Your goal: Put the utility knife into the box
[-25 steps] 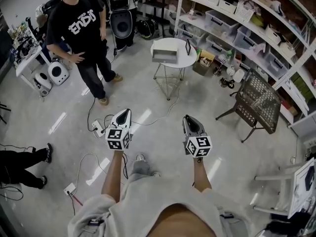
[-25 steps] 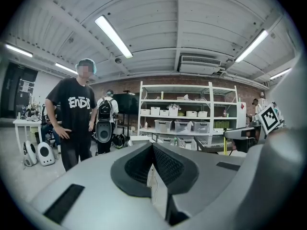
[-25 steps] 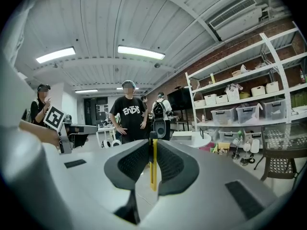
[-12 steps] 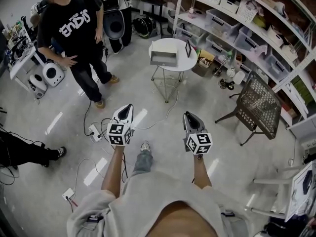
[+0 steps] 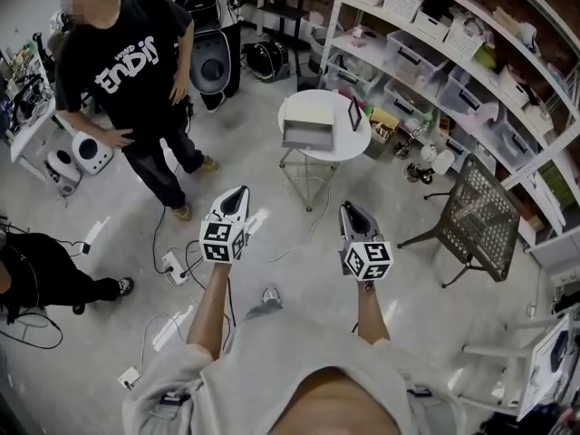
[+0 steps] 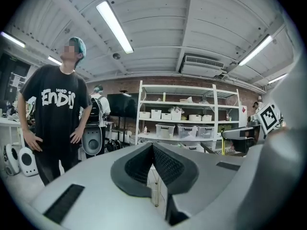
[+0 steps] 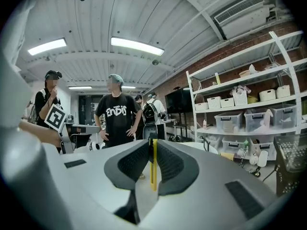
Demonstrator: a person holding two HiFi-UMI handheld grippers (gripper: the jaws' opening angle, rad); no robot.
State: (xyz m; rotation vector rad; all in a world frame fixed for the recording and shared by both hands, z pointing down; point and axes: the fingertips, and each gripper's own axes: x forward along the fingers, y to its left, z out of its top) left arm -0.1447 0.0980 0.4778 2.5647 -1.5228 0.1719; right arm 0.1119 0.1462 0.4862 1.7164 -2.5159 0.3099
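A small round white table (image 5: 355, 141) stands ahead on the floor, with an open grey-beige box (image 5: 301, 132) on top. My right gripper (image 5: 347, 207) is shut on a thin yellow utility knife (image 7: 152, 172), which stands upright between the pads with its dark end at the fingertips. In the right gripper view the table (image 7: 193, 145) shows just behind the jaws. My left gripper (image 5: 240, 191) is held level beside it, jaws closed tip to tip with nothing in them (image 6: 152, 145). Both grippers are still short of the table, over bare floor.
A person in a black printed T-shirt (image 5: 127, 71) stands at the left front, and another person's legs (image 5: 41, 275) reach in from the left edge. Cables and a power strip (image 5: 174, 263) lie on the floor. A mesh chair (image 5: 476, 198) and shelves with bins (image 5: 435, 53) are on the right.
Both grippers have travelled forward together towards the round table, which now appears closer. The standing person has slid towards the left of the view. The jaws have not changed.
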